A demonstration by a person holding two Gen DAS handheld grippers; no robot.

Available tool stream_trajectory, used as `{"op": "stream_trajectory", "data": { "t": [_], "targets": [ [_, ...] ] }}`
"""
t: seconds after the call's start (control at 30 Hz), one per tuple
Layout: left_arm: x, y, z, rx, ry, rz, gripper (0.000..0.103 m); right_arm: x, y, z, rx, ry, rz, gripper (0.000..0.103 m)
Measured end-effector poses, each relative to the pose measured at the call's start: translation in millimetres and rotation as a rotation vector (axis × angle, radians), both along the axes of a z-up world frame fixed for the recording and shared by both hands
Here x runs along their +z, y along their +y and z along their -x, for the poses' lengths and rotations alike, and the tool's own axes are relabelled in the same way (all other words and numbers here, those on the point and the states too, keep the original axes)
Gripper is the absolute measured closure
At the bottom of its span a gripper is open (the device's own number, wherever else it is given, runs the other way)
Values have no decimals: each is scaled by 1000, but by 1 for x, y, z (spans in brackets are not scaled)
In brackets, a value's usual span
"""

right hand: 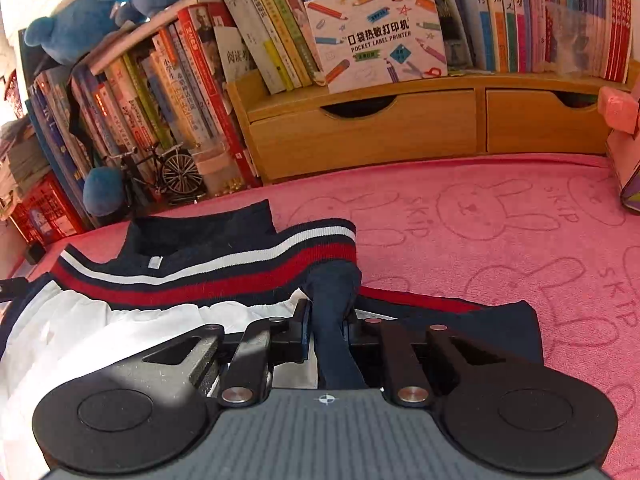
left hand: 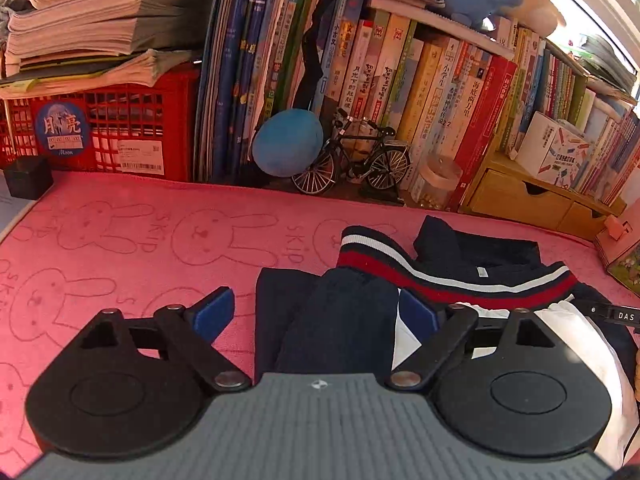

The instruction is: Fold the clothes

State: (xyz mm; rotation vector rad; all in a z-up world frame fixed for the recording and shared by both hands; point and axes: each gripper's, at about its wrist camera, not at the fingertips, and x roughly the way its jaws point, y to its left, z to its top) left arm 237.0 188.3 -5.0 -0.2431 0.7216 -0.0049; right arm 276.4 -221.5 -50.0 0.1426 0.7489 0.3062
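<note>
Pink bunny towel (right hand: 500, 240) under navy jacket (right hand: 224, 240). Right gripper (right hand: 328, 322) pinches navy fabric; left gripper (left hand: 316, 312) spread around another fold. Thin pinch could slip mid-fold.

Both grippers share a ribbed grey body, black round discs, silver pivot screws; the left gripper (left hand: 316, 312) has blue finger pads (left hand: 212, 314).

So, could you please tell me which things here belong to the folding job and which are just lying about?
Job:
- garment, navy with red and white stripes
- left gripper, jaws open around a fold
- right gripper, jaws shut on the garment
- pink towel beneath

Lying about:
- books
- model bicycle
- red crate
- printer box
- drawers
- blue plush
</note>
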Motion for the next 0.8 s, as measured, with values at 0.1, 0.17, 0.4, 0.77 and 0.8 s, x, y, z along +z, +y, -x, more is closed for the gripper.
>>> {"op": "stream_trajectory", "data": {
  "t": [0.1,0.17,0.4,0.77,0.8],
  "targets": [
    [-6,-3,-4,-38,-66,92,90,19,-2,25,-14,-130,42,94],
    [1,-15,-6,-77,-127,49,90,36,-9,37,-34,-205,45,95],
    [-3,-33,-18,-34,-82,-95,76,28,-16,17,-83,-177,100,93],
    [10,-10,46,149,-127,-419,48,46,2,64,-31,-299,170,48],
    [16,-10,57,136,-159,-387,48,49,12,67,14,-298,173,51]
  ]
}}
